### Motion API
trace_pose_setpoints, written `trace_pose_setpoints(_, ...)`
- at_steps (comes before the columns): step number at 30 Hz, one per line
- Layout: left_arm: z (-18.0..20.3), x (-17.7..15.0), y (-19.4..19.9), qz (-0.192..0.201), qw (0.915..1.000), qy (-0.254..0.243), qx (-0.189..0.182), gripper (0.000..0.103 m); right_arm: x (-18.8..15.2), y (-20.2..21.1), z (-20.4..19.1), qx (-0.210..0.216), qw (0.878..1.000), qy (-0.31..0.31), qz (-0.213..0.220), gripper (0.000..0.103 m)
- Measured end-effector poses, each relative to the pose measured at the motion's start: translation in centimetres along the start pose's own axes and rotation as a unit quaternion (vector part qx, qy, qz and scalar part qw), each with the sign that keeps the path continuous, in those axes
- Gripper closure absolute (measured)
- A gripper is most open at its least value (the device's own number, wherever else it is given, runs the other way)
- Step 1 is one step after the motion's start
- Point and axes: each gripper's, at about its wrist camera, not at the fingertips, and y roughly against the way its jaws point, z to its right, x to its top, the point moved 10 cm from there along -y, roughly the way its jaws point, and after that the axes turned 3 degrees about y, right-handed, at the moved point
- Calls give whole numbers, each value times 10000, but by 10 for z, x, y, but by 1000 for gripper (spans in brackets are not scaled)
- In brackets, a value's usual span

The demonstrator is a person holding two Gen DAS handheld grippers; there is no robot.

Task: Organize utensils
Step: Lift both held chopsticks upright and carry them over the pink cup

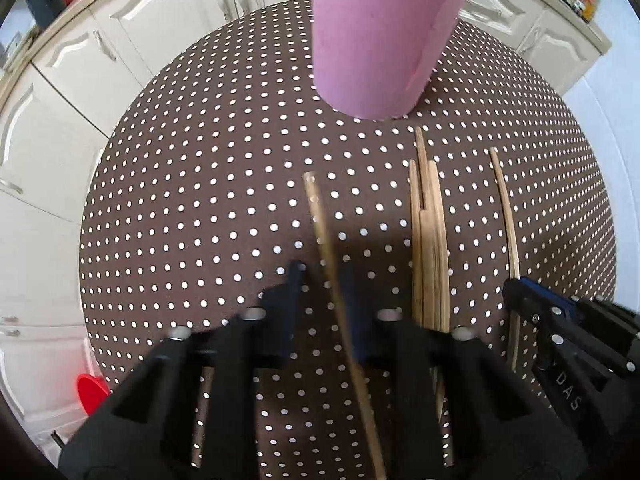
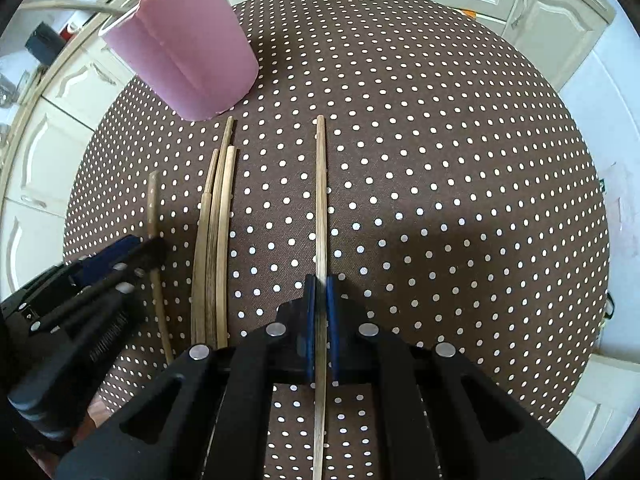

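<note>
Clearly a matter of stick and cup. Right hand-held gripper (image 2: 320,284) clamped tight on a single chopstick (image 2: 321,200), blue pads pressing both sides near its lower half. Long axis running 6 to 12 o'clock, far tip straight ahead at 12, low over the polka-dot table (image 2: 440,160).

Left hand-held gripper (image 1: 326,276) narrowed around a second chopstick (image 1: 316,208), also lying 6 to 12. Blurred, with a sliver of cloth showing beside one pad, so cannot tell whether truly gripped or only straddled.

Between the two, three loose chopsticks (image 1: 430,240) side by side on the table, same 6-to-12 lie, untouched.

Pink cup (image 2: 188,48) upright at the far side of the table: at 11 o'clock from the right hand-held gripper, near 12 to 1 o'clock from the left one. Left hand judged nearer to it.

Probably next: lifting, tipping each stick from flat to upright, then dropping it through the cup's mouth. Rim hidden from the left wrist view, so alignment hard to judge there.
</note>
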Motion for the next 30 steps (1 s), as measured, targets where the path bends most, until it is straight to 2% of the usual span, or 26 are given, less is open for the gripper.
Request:
trace_pose_setpoints(1, -2, 3, 1, -31, 9999, 96, -51, 94, 0, 1, 2, 29, 10000, -85, 21, 98)
trace_pose_setpoints(4, -6, 6, -1, -114, 9994, 259, -196, 97, 1, 7, 7, 30, 9998, -156, 142, 98)
trace_pose_setpoints(7, -15, 5, 1, -165, 9991, 316, -245, 97, 4, 18, 13, 30, 9991, -231, 362, 98)
trace_pose_setpoints(13, -31, -11, 20, -10, 9988, 359, -329, 97, 0, 39, 12, 97, 9976, -198, 660, 98)
trace_pose_setpoints(18, -31, -8, 46, 227, 9981, 370, -434, 97, 1, 61, 14, 154, 9947, -161, 1007, 98)
trace_pose_setpoints(22, -28, -11, 73, 490, 9971, 380, -433, 97, 5, 79, 8, 376, 9923, -154, 1169, 98)
trace_pose_setpoints(27, -20, -20, 112, 784, 9946, 580, -357, 97, 23, 113, 12, 671, 9853, 26, 1568, 98)
trace_pose_setpoints(30, -23, -11, 127, 947, 9923, 724, -326, 98, 34, 136, 16, 802, 9799, 241, 1813, 98)
